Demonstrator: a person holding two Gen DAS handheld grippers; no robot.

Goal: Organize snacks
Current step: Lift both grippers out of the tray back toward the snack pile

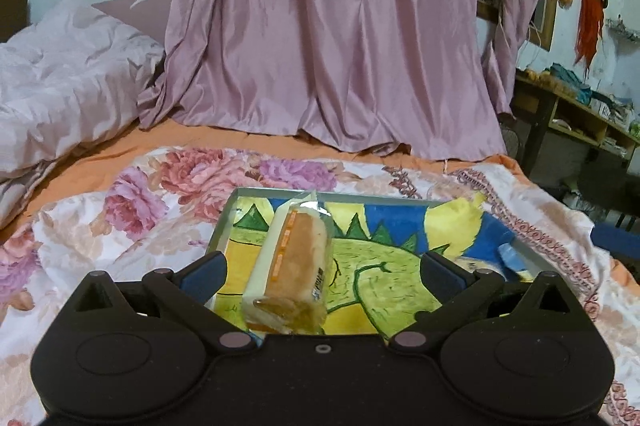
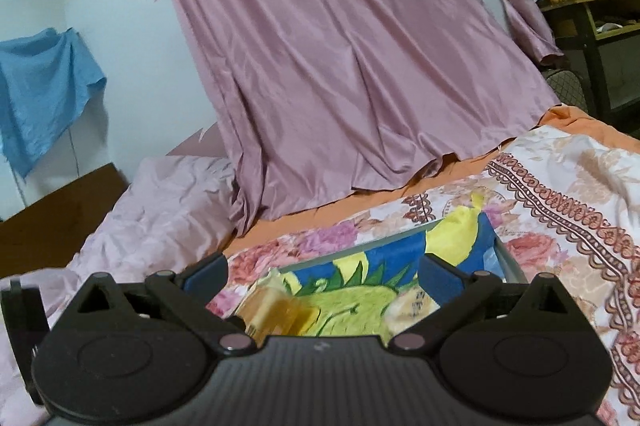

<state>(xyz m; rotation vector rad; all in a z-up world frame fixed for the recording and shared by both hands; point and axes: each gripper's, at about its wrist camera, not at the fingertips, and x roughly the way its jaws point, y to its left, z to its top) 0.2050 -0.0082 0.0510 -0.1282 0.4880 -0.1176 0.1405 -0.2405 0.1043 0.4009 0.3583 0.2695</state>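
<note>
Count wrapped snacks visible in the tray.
2. One wrapped cake roll lies lengthwise between the open left claw; a second snack sits by the right claw. The claws may hide more.
</note>
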